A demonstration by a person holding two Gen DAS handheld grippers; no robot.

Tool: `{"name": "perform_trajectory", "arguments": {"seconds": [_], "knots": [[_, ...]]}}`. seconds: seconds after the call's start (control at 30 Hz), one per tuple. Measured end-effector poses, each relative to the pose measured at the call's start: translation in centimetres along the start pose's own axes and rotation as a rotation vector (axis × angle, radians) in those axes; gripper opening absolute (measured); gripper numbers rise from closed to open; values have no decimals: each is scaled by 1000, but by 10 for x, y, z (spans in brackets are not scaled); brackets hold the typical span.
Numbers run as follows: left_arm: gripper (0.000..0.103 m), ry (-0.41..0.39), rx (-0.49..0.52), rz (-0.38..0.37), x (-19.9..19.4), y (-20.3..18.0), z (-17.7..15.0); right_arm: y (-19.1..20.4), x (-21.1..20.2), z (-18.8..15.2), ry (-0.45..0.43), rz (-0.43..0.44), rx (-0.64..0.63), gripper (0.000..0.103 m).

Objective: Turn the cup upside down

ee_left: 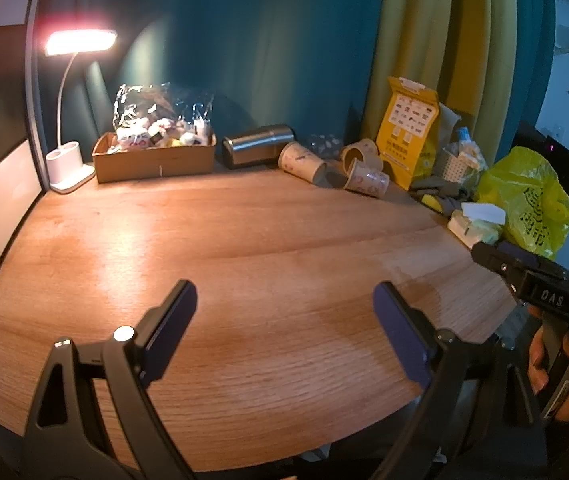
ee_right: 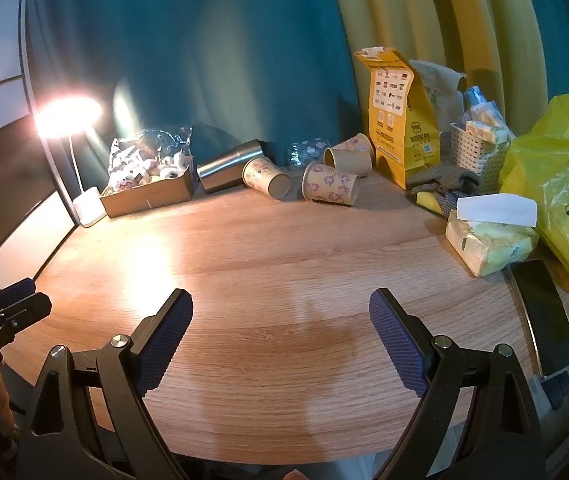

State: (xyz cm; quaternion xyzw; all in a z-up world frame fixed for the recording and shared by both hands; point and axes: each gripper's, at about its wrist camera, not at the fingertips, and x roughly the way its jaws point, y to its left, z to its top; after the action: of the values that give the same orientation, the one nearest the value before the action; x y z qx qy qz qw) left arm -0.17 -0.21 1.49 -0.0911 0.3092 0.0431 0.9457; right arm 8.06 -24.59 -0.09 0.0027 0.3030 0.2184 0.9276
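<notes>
Three paper cups lie on their sides at the back of the wooden table: one patterned cup (ee_right: 330, 184) in front, one behind it (ee_right: 348, 154), one to the left (ee_right: 266, 178). They also show in the left wrist view (ee_left: 366, 178), (ee_left: 362, 154), (ee_left: 302, 162). A steel tumbler (ee_right: 230, 166) lies on its side beside them, also in the left wrist view (ee_left: 258, 144). My left gripper (ee_left: 284, 300) is open and empty over the near table. My right gripper (ee_right: 280, 308) is open and empty, far from the cups.
A lit desk lamp (ee_left: 66, 164) and a cardboard box of packets (ee_left: 154, 156) stand back left. A yellow paper bag (ee_right: 398, 120), a basket (ee_right: 476, 152), a tissue pack (ee_right: 488, 244), a yellow plastic bag (ee_right: 568, 196) and a phone (ee_right: 544, 316) crowd the right side.
</notes>
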Motion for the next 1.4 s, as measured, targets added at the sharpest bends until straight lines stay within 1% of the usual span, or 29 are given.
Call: {"name": "perform_trajectory", "arguments": {"seconds": [0.7,0.97,1.4], "knots": [[91,4,-1,19,2,-2,1,-3,5,-1,5,4,4,92],[91,13,19,15,5,-8,1,-6,7,-3,4,3,9,92],[91,36,49,32,16,-22,4,-19,14,-2,7,14,24,92]]}}
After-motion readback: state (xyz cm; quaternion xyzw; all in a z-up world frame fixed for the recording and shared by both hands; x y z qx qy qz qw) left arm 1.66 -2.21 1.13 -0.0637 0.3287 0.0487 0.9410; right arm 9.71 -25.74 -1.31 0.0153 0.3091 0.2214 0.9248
